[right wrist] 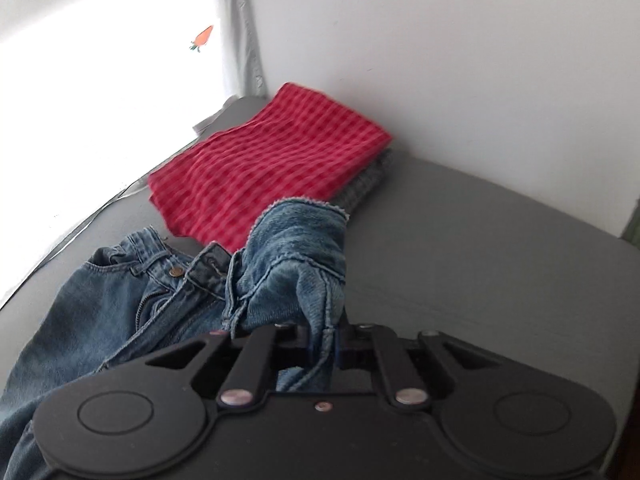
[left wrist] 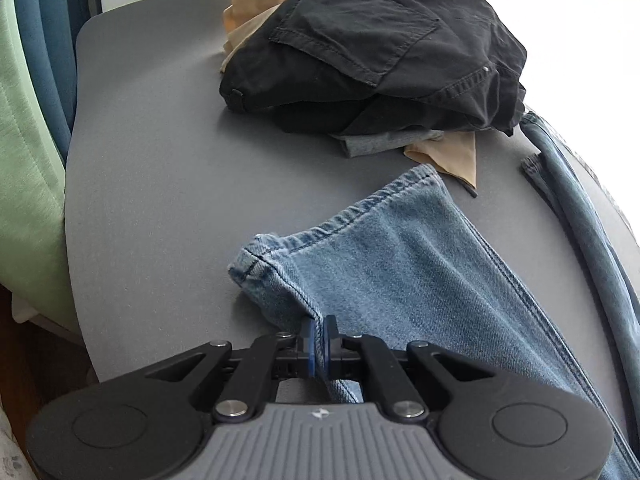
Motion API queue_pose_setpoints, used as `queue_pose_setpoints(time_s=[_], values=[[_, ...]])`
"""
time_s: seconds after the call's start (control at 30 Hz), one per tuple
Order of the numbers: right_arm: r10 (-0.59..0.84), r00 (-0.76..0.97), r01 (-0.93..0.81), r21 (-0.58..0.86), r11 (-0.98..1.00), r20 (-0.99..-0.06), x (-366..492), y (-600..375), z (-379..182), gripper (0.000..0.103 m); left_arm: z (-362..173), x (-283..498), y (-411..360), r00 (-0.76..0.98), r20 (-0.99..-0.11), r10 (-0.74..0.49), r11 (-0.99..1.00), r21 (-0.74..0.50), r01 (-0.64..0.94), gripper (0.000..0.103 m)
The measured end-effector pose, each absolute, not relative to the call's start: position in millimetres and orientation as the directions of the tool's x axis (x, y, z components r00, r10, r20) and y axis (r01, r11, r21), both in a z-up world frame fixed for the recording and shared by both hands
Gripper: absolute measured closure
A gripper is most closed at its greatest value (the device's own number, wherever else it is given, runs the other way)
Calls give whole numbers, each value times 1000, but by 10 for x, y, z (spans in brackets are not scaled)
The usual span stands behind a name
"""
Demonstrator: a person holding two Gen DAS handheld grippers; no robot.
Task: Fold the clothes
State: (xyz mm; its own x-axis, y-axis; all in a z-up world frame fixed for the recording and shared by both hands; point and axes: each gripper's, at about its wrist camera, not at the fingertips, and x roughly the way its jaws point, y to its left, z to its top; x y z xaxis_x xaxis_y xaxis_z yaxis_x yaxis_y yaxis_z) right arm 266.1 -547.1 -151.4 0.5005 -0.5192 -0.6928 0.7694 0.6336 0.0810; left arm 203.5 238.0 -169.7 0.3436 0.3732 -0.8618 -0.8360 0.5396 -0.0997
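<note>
A pair of light blue jeans lies across the grey table. In the left wrist view a leg of the jeans (left wrist: 400, 256) stretches from its hem toward the lower right, and my left gripper (left wrist: 319, 340) is shut on the leg's side seam just below the hem. In the right wrist view the waistband of the jeans (right wrist: 160, 276), with its button and open zip, lies at the left. My right gripper (right wrist: 324, 344) is shut on a bunched, raised fold of the jeans' waist fabric (right wrist: 296, 264).
A heap of black trousers (left wrist: 372, 52) over tan and grey garments sits at the far side of the grey table (left wrist: 152, 152). A folded red checked cloth (right wrist: 264, 168) lies on a grey checked one by the white wall. Green and blue curtains hang at left.
</note>
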Motion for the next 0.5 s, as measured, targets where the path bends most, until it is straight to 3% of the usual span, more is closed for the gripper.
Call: queue_pose_setpoints(time_s=[0.13, 0.23, 0.3, 0.5], values=[[-529, 422, 812, 47, 582, -737, 1939, -5680, -1526, 92, -1667, 1850, 2277, 340, -865, 369, 576, -75, -814, 99], [-511, 338, 814, -28, 581, -790, 1688, -5787, -1758, 69, -1710, 1761, 2263, 327, -872, 363, 585, -59, -809, 99], [-529, 327, 805, -62, 590, -783, 1563, -5758, -1814, 47, -1691, 1728, 2278, 336, -872, 356, 583, -74, -809, 99], [-535, 365, 788, -52, 613, -762, 1439, -5576, -1719, 45, -1190, 1683, 2218, 462, -801, 381, 597, -169, -784, 99]])
